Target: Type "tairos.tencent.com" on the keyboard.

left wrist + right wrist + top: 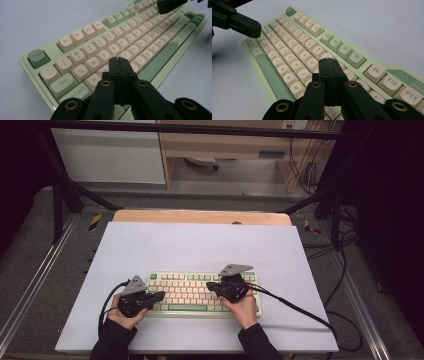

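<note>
High view: overhead, facing forward-down on the table (200, 245). Gripper views: close, low, sharing the keyboard (155, 62) from opposite ends.
</note>
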### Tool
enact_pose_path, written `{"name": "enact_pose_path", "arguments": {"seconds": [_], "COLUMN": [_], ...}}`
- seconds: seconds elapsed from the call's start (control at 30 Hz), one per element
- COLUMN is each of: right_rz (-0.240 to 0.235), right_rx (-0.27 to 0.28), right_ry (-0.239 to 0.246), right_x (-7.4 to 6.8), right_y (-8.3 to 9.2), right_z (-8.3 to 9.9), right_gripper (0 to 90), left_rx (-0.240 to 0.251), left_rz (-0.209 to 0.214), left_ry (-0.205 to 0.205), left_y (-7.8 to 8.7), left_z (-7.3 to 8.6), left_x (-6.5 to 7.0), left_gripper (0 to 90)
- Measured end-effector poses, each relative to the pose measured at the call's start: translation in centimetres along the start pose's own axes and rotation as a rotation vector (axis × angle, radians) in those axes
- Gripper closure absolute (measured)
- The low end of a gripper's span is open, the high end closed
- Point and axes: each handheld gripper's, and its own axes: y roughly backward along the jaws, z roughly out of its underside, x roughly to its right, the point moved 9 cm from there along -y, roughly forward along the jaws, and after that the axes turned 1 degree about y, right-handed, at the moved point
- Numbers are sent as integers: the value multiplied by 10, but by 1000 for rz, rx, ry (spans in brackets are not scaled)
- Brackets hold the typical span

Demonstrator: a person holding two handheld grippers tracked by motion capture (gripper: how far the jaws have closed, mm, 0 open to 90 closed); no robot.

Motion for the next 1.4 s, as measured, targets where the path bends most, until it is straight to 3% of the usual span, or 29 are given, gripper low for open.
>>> {"name": "enact_pose_path", "arguments": {"seconds": [0.83, 1.4], "right_rz": [22, 12], "right_rx": [-63, 1], "right_ry": [4, 20], "right_x": [4, -3], "right_y": [-22, 4], "right_z": [17, 1], "right_gripper": [900, 900], "left_rx": [-1, 4], "left_rz": [-2, -4], "left_ry": [-7, -3], "left_y": [0, 1], "left_z": [0, -1], "left_x": [1, 0], "left_gripper": [898, 898]}}
